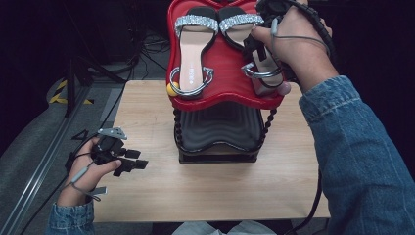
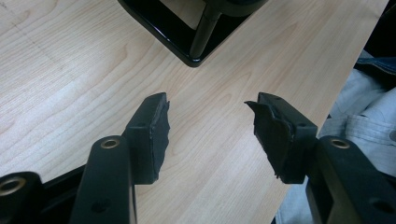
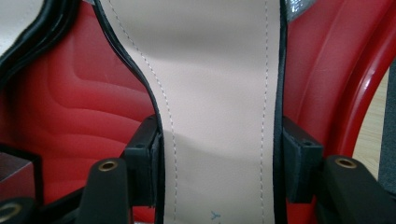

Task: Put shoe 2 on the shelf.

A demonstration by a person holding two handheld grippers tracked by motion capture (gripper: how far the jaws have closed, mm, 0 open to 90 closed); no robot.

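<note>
A: From the high view, what's on the desk (image 1: 147,186)?

B: A two-tier shoe rack stands near its far edge, a red shelf (image 1: 225,63) on top and a black shelf (image 1: 220,127) below. Two sandals with glittery straps lie on the red shelf, the left sandal (image 1: 193,49) untouched, the right sandal (image 1: 244,34) under the person's right hand.

A: And the grippers there?

B: The right gripper (image 1: 257,51) reaches down onto the right sandal, near the red shelf's right edge. The left gripper (image 1: 132,161) hovers by the desk's near left corner, jaws apart, nothing between them.

A: The left gripper view?

B: Its two jaws stand wide over bare wood, with the rack's black base (image 2: 187,42) ahead and the desk's edge off to the right.

A: The right gripper view?

B: The right sandal's beige insole (image 3: 215,107) runs straight between the jaws. Both pads sit against the sole's black edges, one each side, so the gripper is clamped across the sandal's waist, with the red shelf beneath it
</note>
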